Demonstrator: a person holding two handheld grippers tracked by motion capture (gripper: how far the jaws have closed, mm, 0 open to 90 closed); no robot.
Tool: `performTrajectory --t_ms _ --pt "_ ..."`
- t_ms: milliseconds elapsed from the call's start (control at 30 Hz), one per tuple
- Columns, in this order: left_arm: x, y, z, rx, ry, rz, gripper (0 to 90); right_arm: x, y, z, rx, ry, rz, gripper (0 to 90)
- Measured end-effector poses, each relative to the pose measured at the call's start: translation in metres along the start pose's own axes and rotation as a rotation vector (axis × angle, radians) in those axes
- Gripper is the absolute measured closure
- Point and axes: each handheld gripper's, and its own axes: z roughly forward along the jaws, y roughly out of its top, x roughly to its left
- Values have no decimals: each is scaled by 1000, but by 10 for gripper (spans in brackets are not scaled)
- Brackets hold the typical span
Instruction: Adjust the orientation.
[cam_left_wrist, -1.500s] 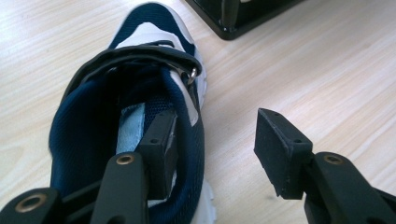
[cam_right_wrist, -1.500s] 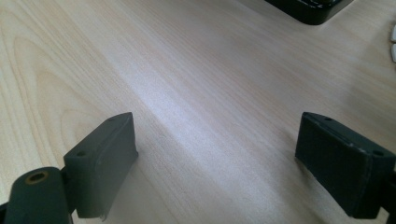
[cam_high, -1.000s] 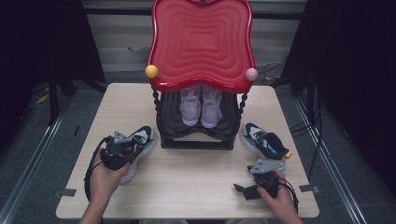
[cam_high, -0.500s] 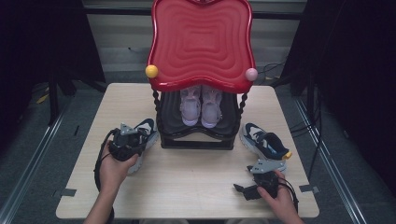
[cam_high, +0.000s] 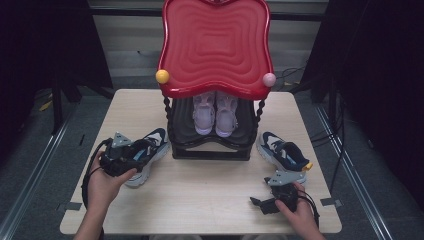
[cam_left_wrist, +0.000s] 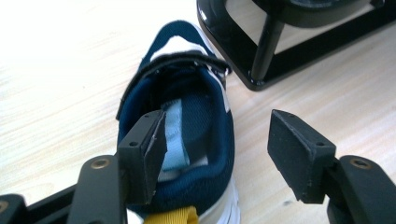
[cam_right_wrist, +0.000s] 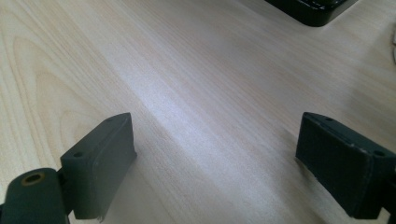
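I'm holding left hand-held gripper (cam_left_wrist: 217, 154) wide open over the navy shoe (cam_left_wrist: 187, 126), one jaw inside its opening; right hand-held gripper (cam_right_wrist: 224, 163) sitting wide open above bare table (cam_right_wrist: 196, 84)

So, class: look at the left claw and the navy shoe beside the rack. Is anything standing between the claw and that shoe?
Nothing visible does. In the left gripper view the left claw is open and right at the navy shoe: one jaw sits over the shoe's opening, the other hangs over bare table on its outer side. The black rack base lies beyond the shoe's toe, not between them.
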Motion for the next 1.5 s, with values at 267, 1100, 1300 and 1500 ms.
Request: performTrajectory --t_ms 267,1100,1300,1500 --pt "-8 -3 -2 20 -24 31 442 0 0 0 0 0 0 108" --pt "-21 17 2 44 -96 49 394 0 0 0 0 0 0 109" --pt "-18 20 -4 68 -111 60 394 0 0 0 0 0 -1 109" --pt "-16 17 -4 95 -128 33 396 0 0 0 0 0 0 108"
